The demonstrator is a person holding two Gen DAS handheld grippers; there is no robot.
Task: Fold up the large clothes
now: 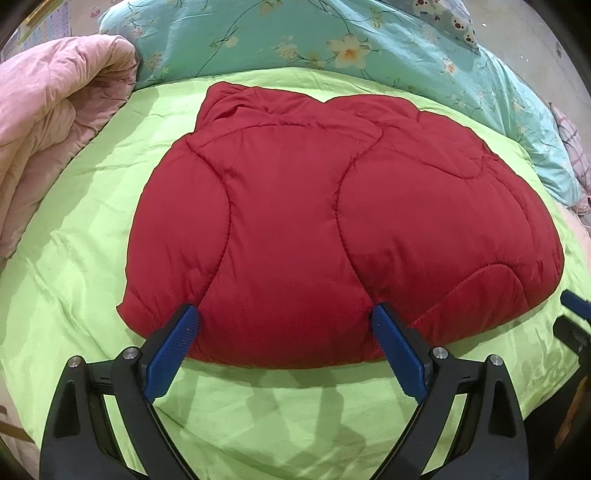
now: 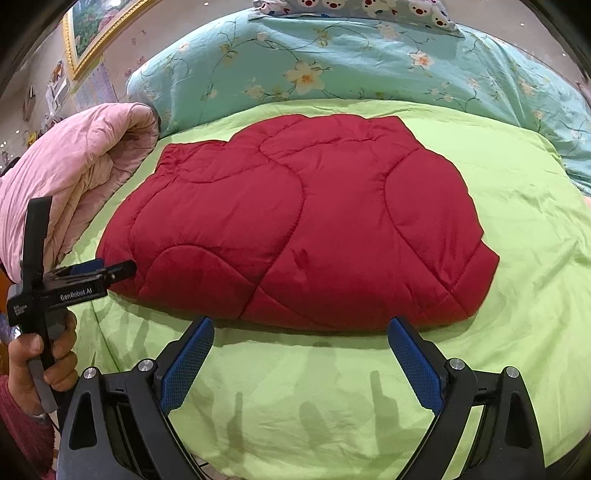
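A red quilted padded jacket lies folded into a compact bundle on the lime green sheet; it also shows in the right wrist view. My left gripper is open and empty, its blue fingertips at the jacket's near edge, over its left part. My right gripper is open and empty, just short of the jacket's near edge above the sheet. The left gripper's body shows in the right wrist view, by the jacket's near left corner.
A rolled pink quilt lies on the left of the bed, also in the right wrist view. A teal floral duvet fills the back. A gold-framed picture hangs at left. The person's hand holds the left gripper.
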